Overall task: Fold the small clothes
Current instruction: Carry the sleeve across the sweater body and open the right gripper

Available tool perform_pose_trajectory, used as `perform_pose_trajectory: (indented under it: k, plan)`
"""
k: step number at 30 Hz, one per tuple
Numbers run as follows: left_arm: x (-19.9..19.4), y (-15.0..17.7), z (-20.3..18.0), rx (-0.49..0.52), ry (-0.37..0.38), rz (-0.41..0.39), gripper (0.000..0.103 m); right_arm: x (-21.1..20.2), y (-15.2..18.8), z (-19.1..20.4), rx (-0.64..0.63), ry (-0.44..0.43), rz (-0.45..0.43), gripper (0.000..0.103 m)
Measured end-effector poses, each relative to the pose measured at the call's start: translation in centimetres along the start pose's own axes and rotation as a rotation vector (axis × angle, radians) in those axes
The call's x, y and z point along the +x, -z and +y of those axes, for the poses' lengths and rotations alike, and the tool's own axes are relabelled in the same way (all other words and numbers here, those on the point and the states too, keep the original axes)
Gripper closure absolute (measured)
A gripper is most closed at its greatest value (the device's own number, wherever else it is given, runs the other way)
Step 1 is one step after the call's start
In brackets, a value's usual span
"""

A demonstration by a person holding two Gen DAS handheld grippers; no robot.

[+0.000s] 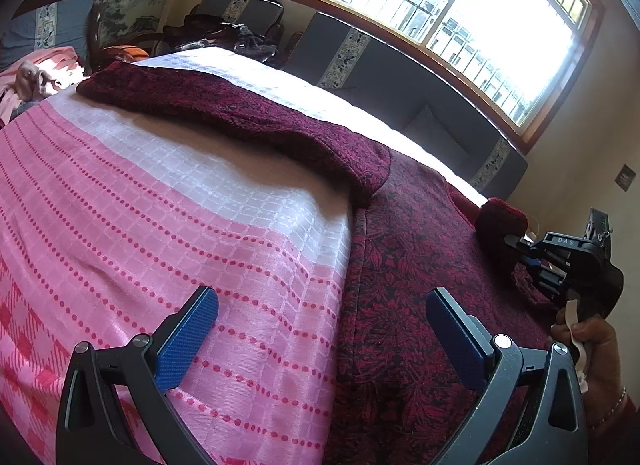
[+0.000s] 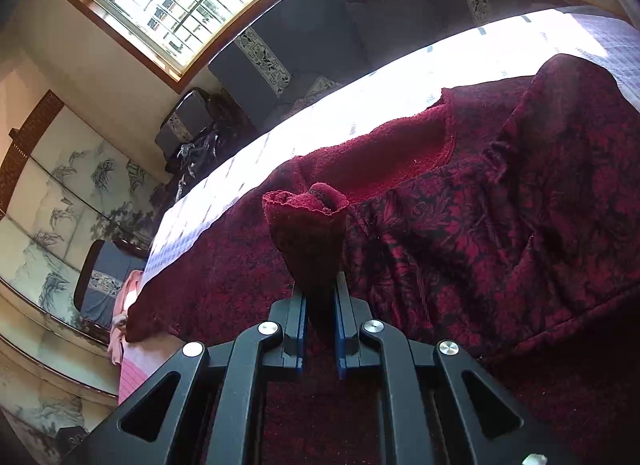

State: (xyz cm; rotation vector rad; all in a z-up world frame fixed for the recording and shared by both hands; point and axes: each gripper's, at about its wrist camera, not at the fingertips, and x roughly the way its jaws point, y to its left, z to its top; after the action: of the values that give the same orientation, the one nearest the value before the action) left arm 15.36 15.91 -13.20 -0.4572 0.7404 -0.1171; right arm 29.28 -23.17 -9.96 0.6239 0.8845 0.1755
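A dark red floral garment (image 1: 408, 265) with a fleecy red lining lies spread on a pink and white bed cover (image 1: 168, 201). One sleeve (image 1: 224, 113) stretches away to the far left. My left gripper (image 1: 320, 305) is open and empty, low over the cover at the garment's left edge. My right gripper (image 2: 320, 297) is shut on a bunched fold of the garment (image 2: 308, 225), with the red lining showing at its top. The right gripper also shows in the left wrist view (image 1: 560, 261), at the garment's right side.
A dark grey sofa (image 1: 400, 77) runs along the wall under a bright barred window (image 1: 460, 5). Pink clothes (image 1: 44, 73) are piled at the far left of the bed. A dark bag (image 1: 224, 37) sits behind the bed. A painted screen (image 2: 60, 193) stands by the wall.
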Motion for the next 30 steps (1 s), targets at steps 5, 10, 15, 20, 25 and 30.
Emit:
perform_pose_trajectory:
  k: [5, 10, 15, 20, 25, 30]
  plan:
    - [0.1, -0.1, 0.0, 0.001, -0.001, 0.0, 0.0, 0.4, -0.1, 0.2, 0.004, -0.009, 0.013, 0.091]
    - [0.1, -0.1, 0.0, -0.003, -0.001, 0.0, 0.0, 1.1, 0.0, 0.6, 0.008, -0.024, 0.026, 0.091]
    - [0.1, -0.1, 0.0, -0.002, -0.001, 0.001, 0.0, 2.5, 0.5, 1.7, -0.003, -0.03, 0.047, 0.09]
    - [0.1, -0.1, 0.0, -0.002, -0.002, 0.0, 0.0, 3.7, 1.3, 2.4, -0.008, -0.032, 0.064, 0.089]
    - [0.1, -0.1, 0.0, -0.004, -0.001, 0.0, 0.0, 4.2, 1.7, 2.1, -0.005, -0.039, 0.078, 0.085]
    - [0.1, -0.1, 0.1, -0.008, -0.002, 0.002, 0.0, 4.6, 1.9, 2.2, 0.005, -0.103, 0.09, 0.064]
